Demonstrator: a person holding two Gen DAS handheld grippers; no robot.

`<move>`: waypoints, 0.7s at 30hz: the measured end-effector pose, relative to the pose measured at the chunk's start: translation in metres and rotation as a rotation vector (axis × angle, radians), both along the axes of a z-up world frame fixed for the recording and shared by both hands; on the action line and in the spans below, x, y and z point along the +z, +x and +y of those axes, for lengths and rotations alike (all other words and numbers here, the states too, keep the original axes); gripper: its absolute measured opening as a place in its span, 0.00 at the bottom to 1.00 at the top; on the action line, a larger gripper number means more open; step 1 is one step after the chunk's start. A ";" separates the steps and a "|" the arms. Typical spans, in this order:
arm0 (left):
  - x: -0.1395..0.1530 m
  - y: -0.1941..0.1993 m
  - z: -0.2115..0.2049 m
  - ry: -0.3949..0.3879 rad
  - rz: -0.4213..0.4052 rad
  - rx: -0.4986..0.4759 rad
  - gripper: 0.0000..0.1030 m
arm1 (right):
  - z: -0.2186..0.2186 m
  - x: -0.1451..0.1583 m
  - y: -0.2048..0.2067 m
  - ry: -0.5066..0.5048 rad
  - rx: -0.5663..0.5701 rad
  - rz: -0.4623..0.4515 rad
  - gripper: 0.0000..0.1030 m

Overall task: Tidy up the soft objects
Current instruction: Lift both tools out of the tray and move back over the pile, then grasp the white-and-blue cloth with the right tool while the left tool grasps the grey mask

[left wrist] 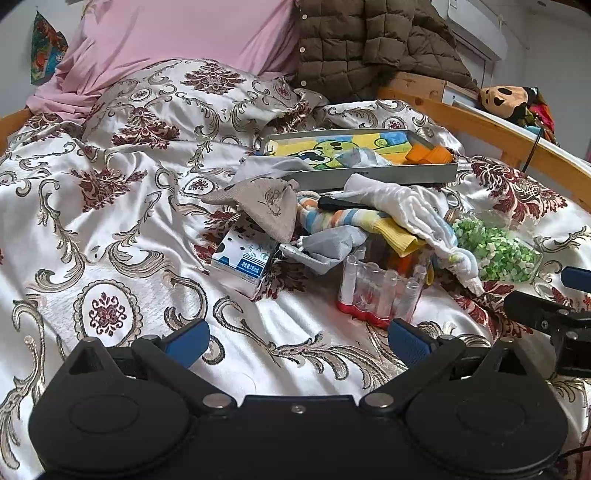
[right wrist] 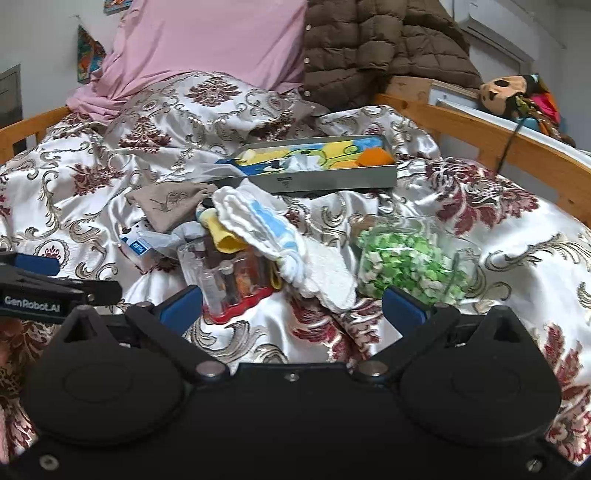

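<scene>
A pile of soft things lies mid-bed: a beige cloth pouch point(left wrist: 264, 206) point(right wrist: 168, 201), a striped sock with yellow cuff point(left wrist: 369, 221) point(right wrist: 225, 236), a white and blue cloth point(left wrist: 410, 210) point(right wrist: 280, 240) and a grey cloth point(left wrist: 332, 243). Behind it a grey metal tray point(left wrist: 376, 175) point(right wrist: 332, 181) holds a yellow-blue cartoon towel point(left wrist: 332, 147) point(right wrist: 314, 153) and an orange piece point(left wrist: 428, 153) point(right wrist: 375, 157). My left gripper point(left wrist: 297, 339) is open and empty, short of the pile. My right gripper point(right wrist: 291, 306) is open and empty, just before the white cloth.
A milk carton point(left wrist: 242, 258), a pack of clear tubes on a red base point(left wrist: 380, 291) point(right wrist: 229, 284) and a clear bag of green bits point(left wrist: 495, 247) point(right wrist: 410, 262) lie among the cloths. A pink pillow point(left wrist: 177, 33), brown jacket point(left wrist: 376, 40) and wooden bed rail point(left wrist: 491, 129) stand behind.
</scene>
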State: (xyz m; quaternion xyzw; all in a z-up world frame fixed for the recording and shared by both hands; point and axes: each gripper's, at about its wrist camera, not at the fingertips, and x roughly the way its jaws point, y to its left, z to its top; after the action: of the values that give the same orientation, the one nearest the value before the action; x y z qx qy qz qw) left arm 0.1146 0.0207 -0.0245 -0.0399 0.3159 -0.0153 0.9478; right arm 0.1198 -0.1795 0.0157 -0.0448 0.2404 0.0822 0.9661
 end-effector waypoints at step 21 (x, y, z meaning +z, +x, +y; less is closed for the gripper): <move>-0.009 0.035 0.016 -0.055 0.003 0.010 0.99 | 0.003 -0.005 0.046 0.017 0.061 -0.145 0.99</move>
State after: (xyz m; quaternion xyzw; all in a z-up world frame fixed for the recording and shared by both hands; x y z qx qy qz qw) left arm 0.1500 0.0367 -0.0338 -0.0674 0.3166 -0.0193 0.9460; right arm 0.1658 -0.1761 0.0111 -0.0499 0.1678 0.1103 0.9784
